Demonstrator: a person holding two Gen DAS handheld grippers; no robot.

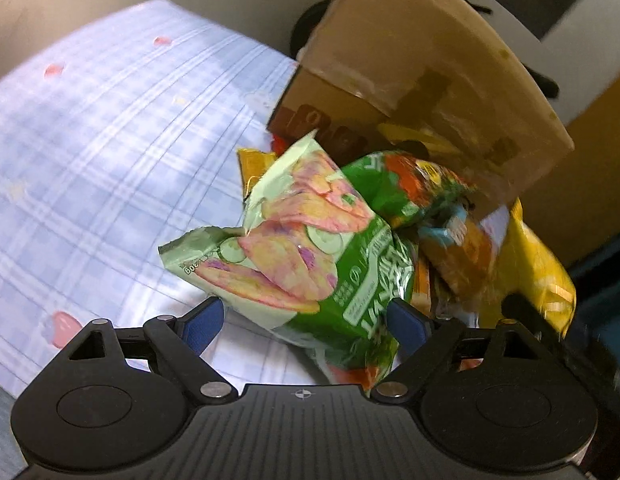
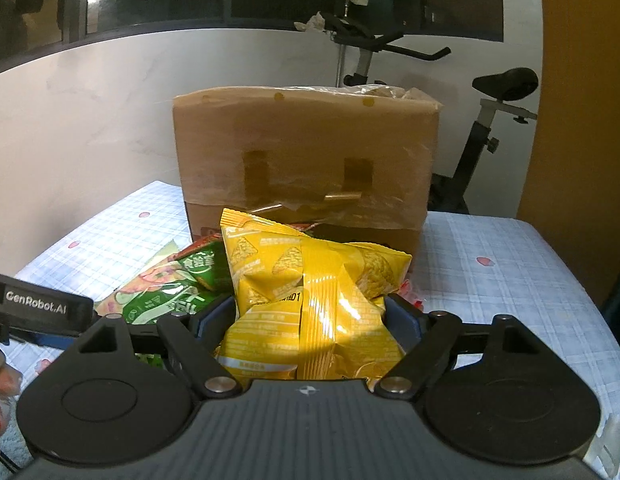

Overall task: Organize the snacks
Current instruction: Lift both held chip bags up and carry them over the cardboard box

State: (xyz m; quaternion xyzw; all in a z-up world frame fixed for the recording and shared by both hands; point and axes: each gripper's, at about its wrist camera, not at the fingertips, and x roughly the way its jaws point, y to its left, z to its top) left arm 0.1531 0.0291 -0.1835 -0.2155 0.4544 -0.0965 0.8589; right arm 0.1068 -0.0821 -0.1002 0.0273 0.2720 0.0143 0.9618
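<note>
The right claw [image 2: 310, 320] is gripping a yellow snack bag [image 2: 310, 304], its blue pads pressing into the puffy sides so that the bag is sitting deep between the jaws. My reading is that the bag is being held by its middle so it can be carried to the cardboard box [image 2: 306, 160], which is standing just behind the pile on the bench [image 2: 510, 272] with its checked cloth.

The left claw [image 1: 306, 322] is standing wide over a green snack bag [image 1: 310, 248]. That bag is lying between the jaws, the right pad close against its edge and the left pad clear of it, so nothing is being squeezed yet. It looks like a second pick is being lined up.

The left wrist view is showing what the other cannot: more bags crowded behind the green one, including an orange one [image 1: 450, 240], all heaped against the foot of the box. The right wrist view is showing the box upright and whole, with tape patches on its front, an exercise bike [image 2: 490, 120] behind it, and the left claw's arm coming in from the left edge.
</note>
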